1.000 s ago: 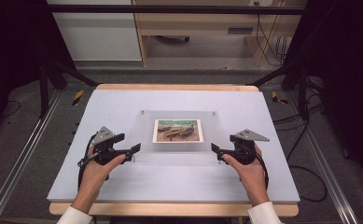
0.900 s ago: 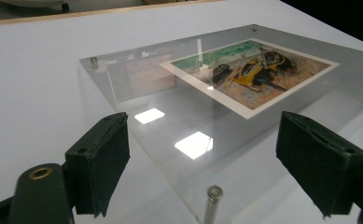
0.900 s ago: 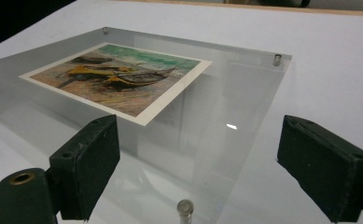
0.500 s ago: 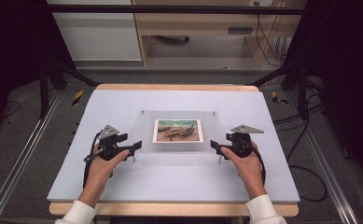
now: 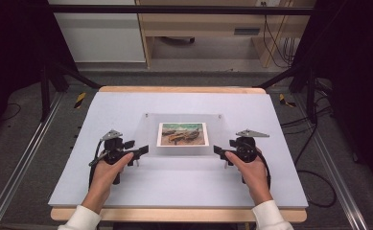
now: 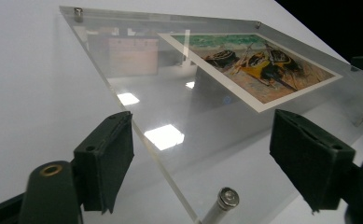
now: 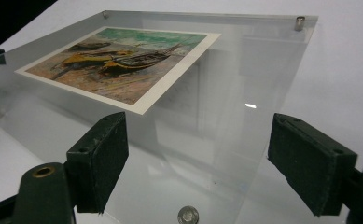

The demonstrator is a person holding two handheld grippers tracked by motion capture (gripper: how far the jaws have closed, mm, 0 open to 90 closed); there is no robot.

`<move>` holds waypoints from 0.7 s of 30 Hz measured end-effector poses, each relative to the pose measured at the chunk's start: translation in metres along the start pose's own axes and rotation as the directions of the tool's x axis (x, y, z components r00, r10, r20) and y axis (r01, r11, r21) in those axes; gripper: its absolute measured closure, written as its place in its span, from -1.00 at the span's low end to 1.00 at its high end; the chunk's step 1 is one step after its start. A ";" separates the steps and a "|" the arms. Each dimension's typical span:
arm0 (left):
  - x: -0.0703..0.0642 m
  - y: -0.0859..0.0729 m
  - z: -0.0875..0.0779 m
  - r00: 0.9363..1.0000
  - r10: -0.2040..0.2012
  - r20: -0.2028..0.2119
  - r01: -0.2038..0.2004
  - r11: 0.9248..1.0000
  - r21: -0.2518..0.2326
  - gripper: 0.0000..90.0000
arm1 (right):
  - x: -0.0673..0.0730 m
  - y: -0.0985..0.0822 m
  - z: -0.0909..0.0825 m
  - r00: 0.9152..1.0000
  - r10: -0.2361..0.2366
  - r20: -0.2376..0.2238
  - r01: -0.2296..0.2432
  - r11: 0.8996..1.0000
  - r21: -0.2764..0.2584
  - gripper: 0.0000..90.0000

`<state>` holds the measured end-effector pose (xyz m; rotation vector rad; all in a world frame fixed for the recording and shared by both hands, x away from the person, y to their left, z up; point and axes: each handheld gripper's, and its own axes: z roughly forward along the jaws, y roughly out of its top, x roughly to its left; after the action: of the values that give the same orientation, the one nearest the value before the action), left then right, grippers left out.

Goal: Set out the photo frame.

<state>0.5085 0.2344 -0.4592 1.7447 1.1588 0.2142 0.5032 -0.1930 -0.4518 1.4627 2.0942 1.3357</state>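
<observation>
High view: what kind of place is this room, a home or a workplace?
Most likely a workplace, a lab or recording station. A white table stands between dark metal rails, loose cables lie on the grey floor, and plain wooden furniture stands behind.

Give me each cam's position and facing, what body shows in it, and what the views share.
High view: above the person's side, facing forward and down on the table; both hands, left gripper, right gripper.
Left gripper view: rides the left gripper, faces the clear frame from its left edge.
Right gripper view: rides the right gripper, faces the frame's right edge.
Shared: the boat picture.
</observation>
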 end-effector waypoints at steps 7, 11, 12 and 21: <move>0.006 -0.001 0.003 0.997 -0.064 0.039 0.063 0.998 0.017 -0.62 | -0.002 -0.002 0.003 0.999 0.047 -0.027 -0.047 0.999 0.006 -0.67; 0.006 -0.001 0.004 0.996 -0.076 0.048 0.075 0.997 0.023 -0.61 | -0.003 -0.003 0.004 0.998 0.060 -0.036 -0.060 0.998 0.010 -0.69; 0.006 -0.001 0.005 0.994 -0.084 0.064 0.082 0.996 0.027 -0.60 | -0.003 -0.003 0.003 0.997 0.074 -0.036 -0.074 0.997 0.015 -0.69; 0.007 0.000 0.006 0.994 -0.082 0.066 0.079 0.996 0.040 -0.61 | -0.005 -0.005 0.002 0.991 0.115 -0.062 -0.113 0.993 0.031 -0.69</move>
<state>0.5161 0.2364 -0.4642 1.7210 1.1875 0.0842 0.5038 -0.1969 -0.4577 1.5933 2.1044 1.4171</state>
